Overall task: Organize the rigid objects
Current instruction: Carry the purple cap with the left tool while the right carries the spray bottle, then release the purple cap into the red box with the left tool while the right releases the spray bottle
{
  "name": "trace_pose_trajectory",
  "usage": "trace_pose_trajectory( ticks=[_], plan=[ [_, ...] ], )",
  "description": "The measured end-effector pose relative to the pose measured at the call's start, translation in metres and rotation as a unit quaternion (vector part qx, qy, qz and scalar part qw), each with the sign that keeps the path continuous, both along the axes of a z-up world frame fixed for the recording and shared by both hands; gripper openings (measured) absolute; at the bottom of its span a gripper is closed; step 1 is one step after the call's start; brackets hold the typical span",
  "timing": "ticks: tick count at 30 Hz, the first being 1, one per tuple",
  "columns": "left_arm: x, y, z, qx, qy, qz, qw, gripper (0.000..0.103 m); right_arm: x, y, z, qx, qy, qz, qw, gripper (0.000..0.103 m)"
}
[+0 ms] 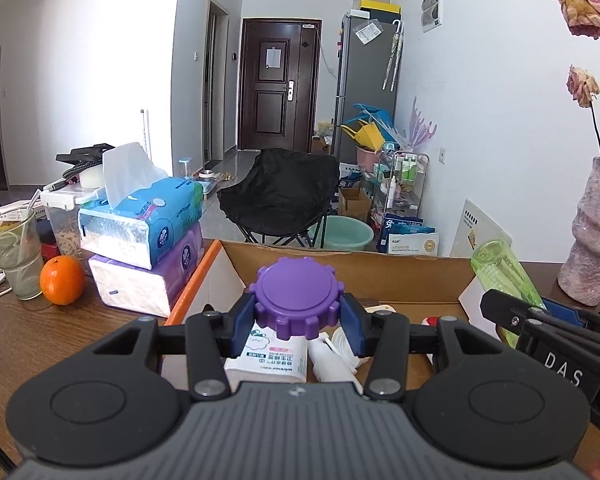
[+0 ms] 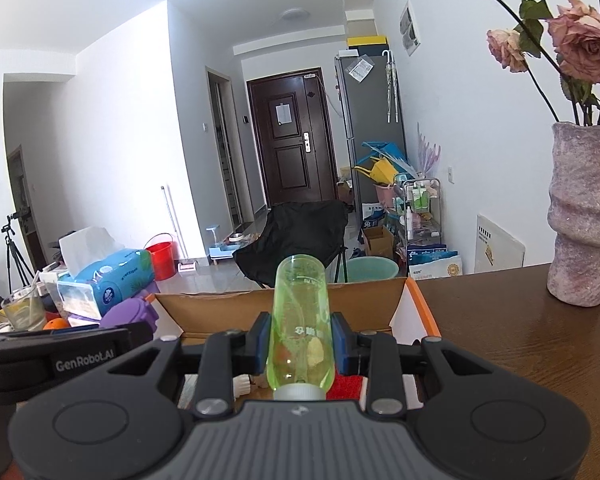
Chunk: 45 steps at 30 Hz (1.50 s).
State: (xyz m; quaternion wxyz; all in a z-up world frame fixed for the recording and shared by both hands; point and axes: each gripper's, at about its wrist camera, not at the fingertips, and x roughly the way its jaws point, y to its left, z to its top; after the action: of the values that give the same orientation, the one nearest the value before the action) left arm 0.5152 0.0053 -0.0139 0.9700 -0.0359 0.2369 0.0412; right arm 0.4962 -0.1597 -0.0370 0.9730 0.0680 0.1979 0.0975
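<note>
My left gripper (image 1: 298, 314) is shut on a purple gear-shaped lid (image 1: 297, 297) and holds it above an open cardboard box (image 1: 352, 266). My right gripper (image 2: 300, 340) is shut on a clear green bottle (image 2: 299, 320), held over the same box (image 2: 216, 304) with its silver neck toward the camera. In the left wrist view the green bottle (image 1: 504, 276) and right gripper show at the right. In the right wrist view the purple lid (image 2: 130, 312) shows at the left. Inside the box lie a white tissue packet (image 1: 268, 356) and white items (image 1: 332, 360).
Two stacked tissue packs (image 1: 144, 236), an orange (image 1: 62, 280) and a glass with a straw (image 1: 14, 252) stand left of the box on the wooden table (image 1: 40, 336). A pink vase with dried roses (image 2: 584, 216) stands at the right. A black chair (image 1: 280, 188) is beyond the table.
</note>
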Motion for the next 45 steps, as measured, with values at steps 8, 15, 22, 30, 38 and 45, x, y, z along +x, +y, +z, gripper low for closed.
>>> trace_pose_trajectory(
  ticks=[8, 15, 22, 30, 38, 45],
  plan=[
    [0.016, 0.004, -0.003, 0.008, 0.003, 0.008, 0.9999, 0.048, 0.015, 0.006, -0.003, -0.013, 0.003, 0.005, 1.000, 0.030],
    [0.031, 0.010, -0.009, 0.011, 0.017, 0.019, 0.9996, 0.047, 0.026, 0.009, -0.007, -0.028, 0.009, 0.006, 1.000, 0.030],
    [0.041, 0.013, -0.015, 0.018, 0.024, 0.024, 0.9993, 0.047, 0.036, 0.009, -0.009, -0.035, 0.018, 0.005, 0.999, 0.030],
    [0.047, 0.016, -0.021, 0.021, 0.039, 0.028, 0.9986, 0.048, 0.042, 0.011, -0.009, -0.041, 0.028, 0.007, 0.999, 0.030],
    [0.047, 0.018, -0.022, 0.025, 0.050, 0.039, 0.9977, 0.078, 0.045, 0.011, -0.006, -0.052, 0.044, 0.001, 0.998, 0.033],
    [0.042, 0.018, -0.017, 0.030, 0.032, 0.058, 0.9974, 0.103, 0.034, 0.002, 0.006, -0.057, 0.011, -0.033, 0.998, 0.095]
  ],
)
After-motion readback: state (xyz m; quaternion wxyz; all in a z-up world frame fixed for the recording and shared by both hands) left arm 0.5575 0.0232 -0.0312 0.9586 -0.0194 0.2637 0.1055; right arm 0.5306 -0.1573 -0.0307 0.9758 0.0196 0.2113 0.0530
